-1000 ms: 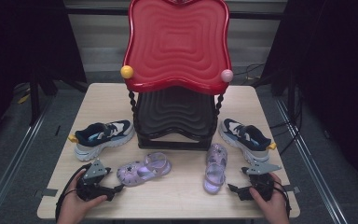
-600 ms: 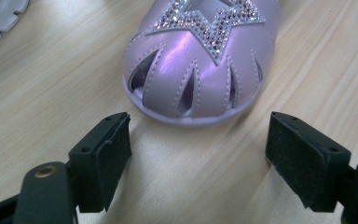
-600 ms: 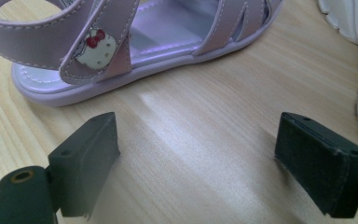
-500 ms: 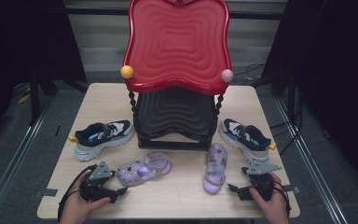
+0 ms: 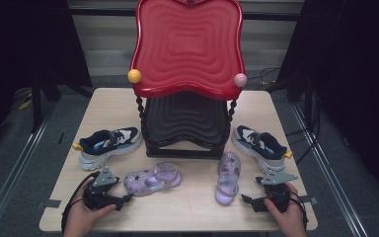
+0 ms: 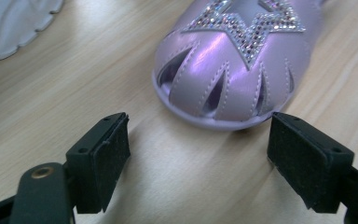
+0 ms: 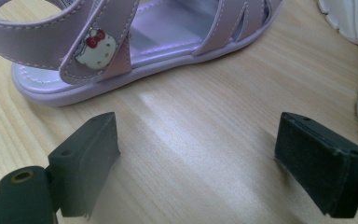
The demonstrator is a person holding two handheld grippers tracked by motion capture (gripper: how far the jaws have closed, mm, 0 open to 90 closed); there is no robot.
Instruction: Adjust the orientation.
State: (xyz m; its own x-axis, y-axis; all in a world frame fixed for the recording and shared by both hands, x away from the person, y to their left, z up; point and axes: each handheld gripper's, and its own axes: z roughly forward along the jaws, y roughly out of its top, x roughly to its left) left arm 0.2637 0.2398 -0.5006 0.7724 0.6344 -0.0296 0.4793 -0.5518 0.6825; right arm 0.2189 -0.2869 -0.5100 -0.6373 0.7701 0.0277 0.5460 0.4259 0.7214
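Worktop point(image 5: 128, 103): two-tier shoe rack point(image 5: 186, 123) at 12 o'clock, trainers point(image 5: 107, 144) at 9 and 3. Left sandal point(image 5: 153, 178) at 7 o'clock, toe just ahead of the left claw point(image 5: 123, 201), jaws wide, nothing between. Right sandal point(image 5: 227, 177) at 5 o'clock, near the right claw point(image 5: 244, 200), also wide, empty. Sandals likely light, soft-strapped, glossy; firmest hold looks to be across the sole edges. Front edge close; open room between the sandals.

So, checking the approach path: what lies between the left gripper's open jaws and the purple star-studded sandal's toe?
Bare wooden tabletop, per the left gripper view, separates left gripper from sandal.
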